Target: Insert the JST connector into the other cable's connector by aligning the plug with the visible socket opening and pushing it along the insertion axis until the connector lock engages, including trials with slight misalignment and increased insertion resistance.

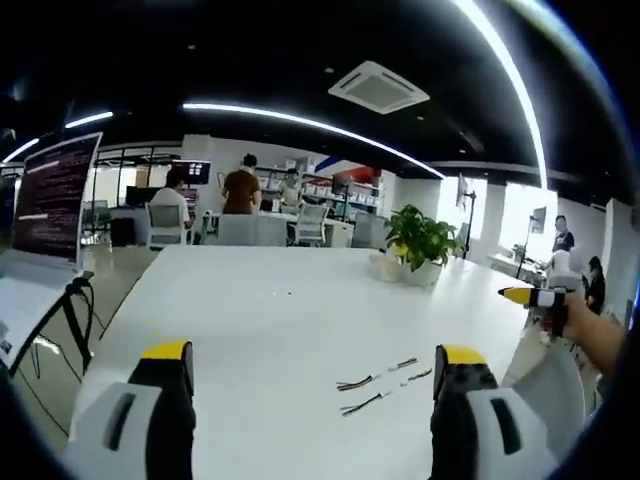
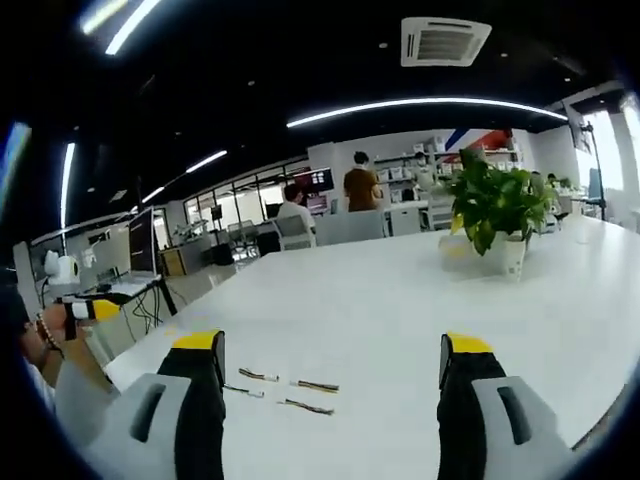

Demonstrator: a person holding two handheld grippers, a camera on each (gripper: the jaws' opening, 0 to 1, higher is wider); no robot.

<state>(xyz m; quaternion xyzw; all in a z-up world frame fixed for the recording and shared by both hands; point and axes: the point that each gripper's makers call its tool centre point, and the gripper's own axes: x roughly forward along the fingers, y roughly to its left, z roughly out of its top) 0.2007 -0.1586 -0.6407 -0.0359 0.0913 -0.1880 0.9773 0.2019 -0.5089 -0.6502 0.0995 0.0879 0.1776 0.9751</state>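
White table [image 1: 250, 330], cables [image 1: 378, 385] lying diagonally

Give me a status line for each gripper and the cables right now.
left gripper: jaws open, holding nothing.
right gripper: jaws open, holding nothing.
cables: lying loose on the white table, unmated, ahead of both grippers, untouched.

You have three short JST cables [image 1: 380, 385] lying loose on the white table [image 1: 280, 320], near one another but apart, none mated. Each is a thin dark lead with a small pale connector at one end. In the right gripper view they [image 2: 290, 390] lie flat, roughly parallel.
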